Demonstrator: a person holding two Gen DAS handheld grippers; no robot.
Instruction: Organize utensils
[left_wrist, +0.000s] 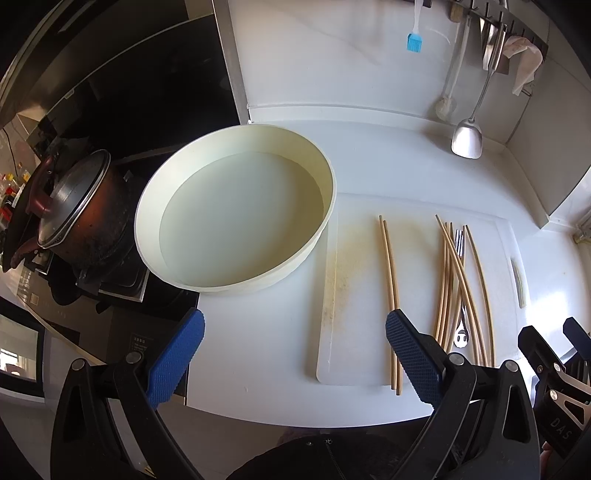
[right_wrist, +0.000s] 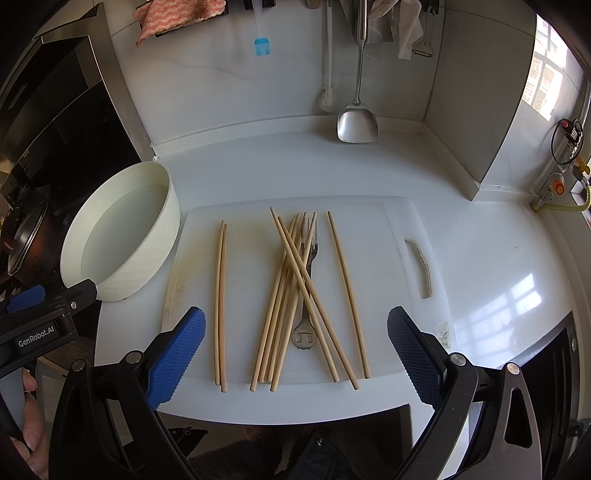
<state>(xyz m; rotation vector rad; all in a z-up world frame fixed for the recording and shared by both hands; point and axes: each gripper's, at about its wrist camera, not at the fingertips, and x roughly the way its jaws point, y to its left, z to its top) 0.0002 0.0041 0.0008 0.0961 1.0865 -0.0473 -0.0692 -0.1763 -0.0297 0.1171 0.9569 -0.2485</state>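
While both grippers (left_wrist: 294, 343) (right_wrist: 296, 341) gape empty, wooden chopsticks (right_wrist: 291, 295) cross steel fork (right_wrist: 307, 291).

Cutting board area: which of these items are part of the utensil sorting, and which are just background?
Job items: paired chopsticks; chopstick pile; fork; cutting board; round basin.

Background: hanging spatula; blue brush; pot.

A: What is each gripper showing?
B: The right gripper (right_wrist: 295, 332) is showing 2 blue, knobbly pads (right_wrist: 177, 354) on black arms with silver rivets.
A: Markings?
B: The left gripper (left_wrist: 295, 343) is wearing "GenRobot.AI" lettering.
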